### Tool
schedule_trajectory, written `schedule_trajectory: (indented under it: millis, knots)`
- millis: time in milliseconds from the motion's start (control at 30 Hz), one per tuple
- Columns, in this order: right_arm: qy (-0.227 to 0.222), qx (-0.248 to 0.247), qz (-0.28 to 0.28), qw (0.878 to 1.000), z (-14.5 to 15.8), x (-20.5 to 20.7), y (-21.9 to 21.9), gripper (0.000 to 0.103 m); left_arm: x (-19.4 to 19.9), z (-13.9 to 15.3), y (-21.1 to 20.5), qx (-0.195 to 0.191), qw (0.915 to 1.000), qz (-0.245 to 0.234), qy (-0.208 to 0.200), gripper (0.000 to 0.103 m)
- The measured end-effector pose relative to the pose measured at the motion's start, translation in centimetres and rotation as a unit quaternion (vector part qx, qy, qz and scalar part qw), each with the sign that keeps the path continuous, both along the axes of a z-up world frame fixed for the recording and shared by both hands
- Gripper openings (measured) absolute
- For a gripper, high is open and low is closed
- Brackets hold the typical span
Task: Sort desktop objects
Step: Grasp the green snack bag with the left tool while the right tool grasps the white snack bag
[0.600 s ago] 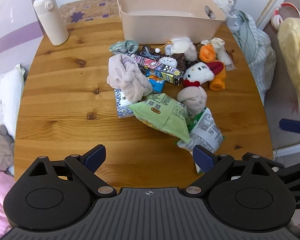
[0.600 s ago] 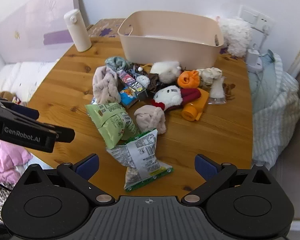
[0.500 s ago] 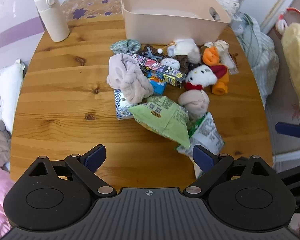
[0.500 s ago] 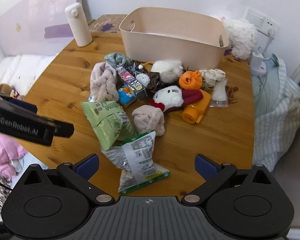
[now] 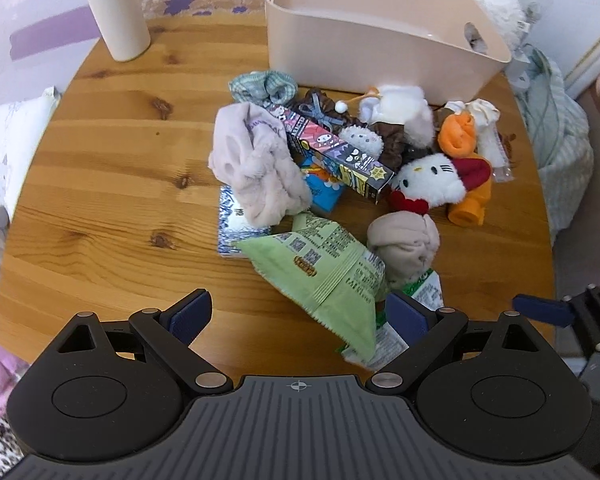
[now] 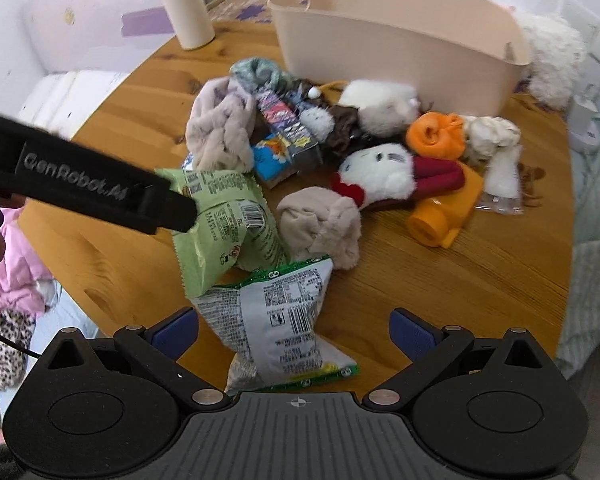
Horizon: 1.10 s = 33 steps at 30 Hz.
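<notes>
Bin [image 5: 380,44] holds nothing visible — both grippers, left [image 5: 300,316] and right [image 6: 296,326], gape apart.

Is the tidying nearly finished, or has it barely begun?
Barely begun. The beige bin shows nothing inside where its interior is visible. Both grippers, left and right, are open and hold nothing. The whole pile remains on the table: green snack bag, white cat plush, socks, boxes.

left side: bare table [image 5: 100,184], open approach
centre: clutter pile, green snack bag [image 5: 324,276] nearest
rear: beige bin [image 5: 380,48] blocks
</notes>
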State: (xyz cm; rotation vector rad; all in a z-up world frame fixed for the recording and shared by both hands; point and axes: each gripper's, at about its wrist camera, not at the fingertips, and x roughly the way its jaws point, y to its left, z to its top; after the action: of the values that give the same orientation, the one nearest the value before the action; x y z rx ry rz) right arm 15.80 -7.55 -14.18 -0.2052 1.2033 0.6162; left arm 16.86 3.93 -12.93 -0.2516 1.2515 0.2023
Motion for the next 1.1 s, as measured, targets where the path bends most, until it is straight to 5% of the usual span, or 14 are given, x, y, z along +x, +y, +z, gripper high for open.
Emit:
schedule_trajectory:
  millis: [467,733,1100]
  knots:
    - [0.03,-0.054,0.061,0.996,-7.6,0.3,3.1,0.1,3.0,-5.6,0.6,-0.06,0.9952,0.076,0.009,0.095]
    - [-0.002,-0.045,0.043,0.998,-7.1,1.6,1.7,0.079,4.0,-7.2,0.6,-0.086,0.9894,0.115,0.022,0.093]
    - [0.02,-0.017,0.009,1.0,-6.5,3.7,-2.8,0.06,4.2,-7.1,-0.2,-0.102,0.9874,0.121,-0.003,0.069]
